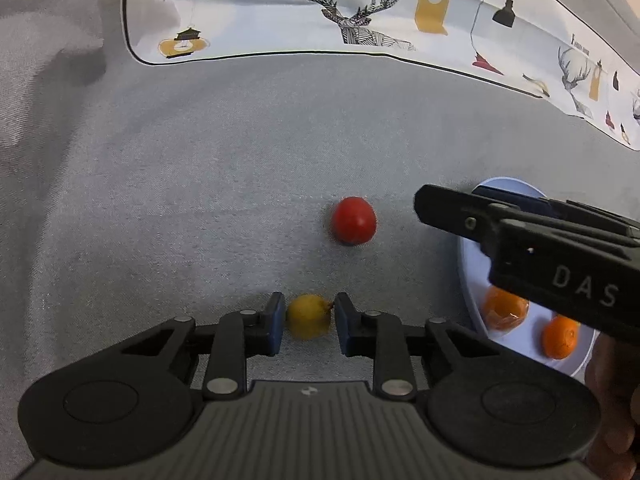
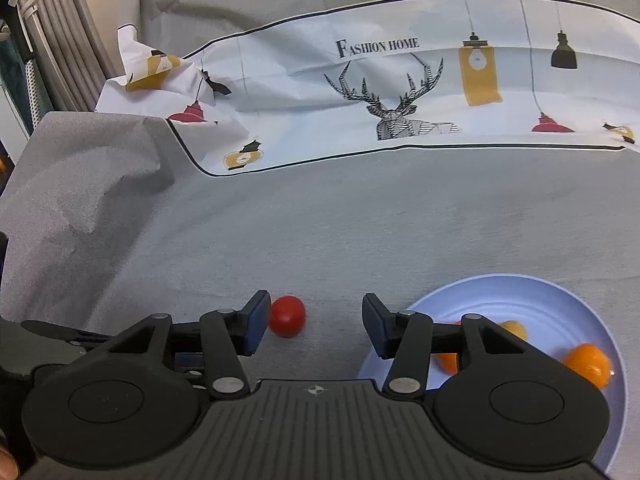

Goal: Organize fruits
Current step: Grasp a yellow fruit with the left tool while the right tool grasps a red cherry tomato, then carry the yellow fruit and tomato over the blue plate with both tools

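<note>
Left gripper point(image 1: 308, 322) has its jaws clamped on the yellow fruit point(image 1: 307, 321), low over the grey tabletop point(image 1: 200, 200). The red fruit point(image 1: 353, 220) lies just ahead, slightly right. Right gripper point(image 2: 313, 326), jaws apart and empty, has that red fruit by its left pad; it's nearer. Only the right view shows the whole plate point(image 2: 520, 292) right of its jaws.

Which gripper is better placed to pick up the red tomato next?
Right. The right gripper is open, with the red tomato beside its left finger; the left gripper already brackets the yellow fruit.
</note>
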Tool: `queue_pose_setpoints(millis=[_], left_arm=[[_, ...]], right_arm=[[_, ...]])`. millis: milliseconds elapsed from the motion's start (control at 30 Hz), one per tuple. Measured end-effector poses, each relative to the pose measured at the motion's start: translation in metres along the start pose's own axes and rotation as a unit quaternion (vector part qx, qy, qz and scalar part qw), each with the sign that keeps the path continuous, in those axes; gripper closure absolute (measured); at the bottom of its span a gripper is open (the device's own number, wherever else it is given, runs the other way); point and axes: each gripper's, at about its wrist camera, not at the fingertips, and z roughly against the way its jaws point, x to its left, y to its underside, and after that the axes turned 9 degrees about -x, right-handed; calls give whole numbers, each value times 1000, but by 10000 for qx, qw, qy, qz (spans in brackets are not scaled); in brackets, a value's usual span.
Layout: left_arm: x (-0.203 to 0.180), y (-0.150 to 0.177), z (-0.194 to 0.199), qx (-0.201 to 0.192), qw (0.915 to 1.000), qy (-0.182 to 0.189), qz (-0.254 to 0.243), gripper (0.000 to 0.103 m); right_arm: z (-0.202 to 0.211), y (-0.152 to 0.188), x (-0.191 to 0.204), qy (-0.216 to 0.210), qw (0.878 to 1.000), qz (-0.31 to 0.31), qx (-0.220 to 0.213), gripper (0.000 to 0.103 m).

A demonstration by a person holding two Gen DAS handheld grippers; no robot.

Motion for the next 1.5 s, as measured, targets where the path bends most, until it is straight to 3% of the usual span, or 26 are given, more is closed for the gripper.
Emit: queue_pose_setpoints(millis=[300, 567, 767, 1033, 1500], left_arm=[[29, -2, 10, -89, 9987, -274, 416, 74], [30, 0, 4, 54, 9990, -295, 340, 74], [30, 0, 3, 47, 9991, -261, 317, 74], [32, 1, 3, 24, 9992, -193, 357, 74], [32, 0, 3, -7, 9993, -166, 348, 74]], right_arm=[[-24, 6, 16, -110, 9996, 159, 213, 50], [-54, 12, 25, -88, 9985, 294, 452, 51], [-71, 15, 26, -6, 9975, 342, 620, 61], [-76, 15, 25, 37, 9971, 412, 636, 70], [-77, 17, 27, 67, 9964, 566, 632, 71]])
